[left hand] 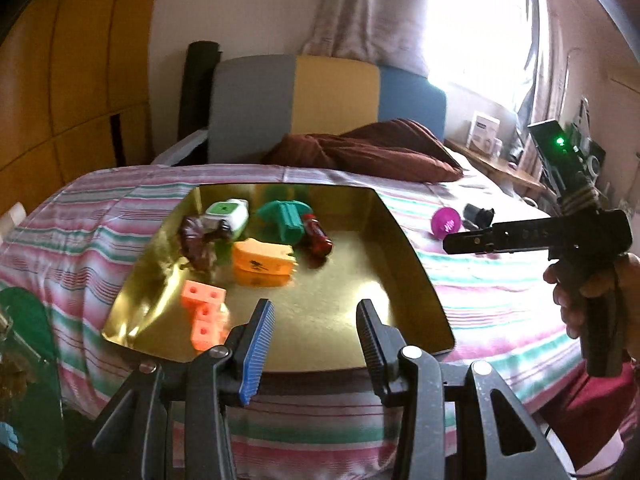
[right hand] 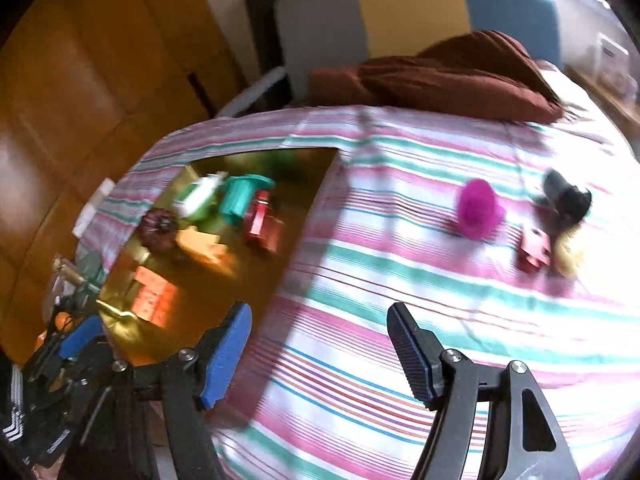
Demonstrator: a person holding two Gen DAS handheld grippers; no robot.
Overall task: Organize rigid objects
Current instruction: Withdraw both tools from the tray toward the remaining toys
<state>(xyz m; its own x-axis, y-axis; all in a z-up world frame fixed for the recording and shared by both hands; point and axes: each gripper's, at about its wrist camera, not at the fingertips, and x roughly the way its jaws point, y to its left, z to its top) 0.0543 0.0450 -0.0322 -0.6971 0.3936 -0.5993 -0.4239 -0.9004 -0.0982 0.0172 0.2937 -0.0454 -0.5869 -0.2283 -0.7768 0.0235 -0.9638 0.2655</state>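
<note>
A gold tray (left hand: 404, 236) (right hand: 296, 216) lies on the striped bedspread and holds an orange block (left hand: 262, 266), pink-orange cubes (left hand: 204, 314), a teal piece (left hand: 286, 218), a red bottle-like toy (left hand: 318, 234), a white-green block (left hand: 228, 214) and a dark brown piece (left hand: 196, 240). My left gripper (left hand: 316, 316) is open and empty over the tray's near edge. My right gripper (right hand: 320, 324) is open and empty above the bedspread, right of the tray; it also shows from the side in the left wrist view (left hand: 460, 242). A magenta ball (right hand: 476, 208) (left hand: 446, 222), a black object (right hand: 566, 196), a red block (right hand: 534, 254) and a yellow object (right hand: 568, 254) lie on the bed.
A brown pillow (left hand: 372, 152) lies at the bed's head before a grey, yellow and blue headboard (left hand: 336, 92). A wooden wardrobe (right hand: 80, 80) stands left. A shelf with boxes (left hand: 486, 136) is by the window at right.
</note>
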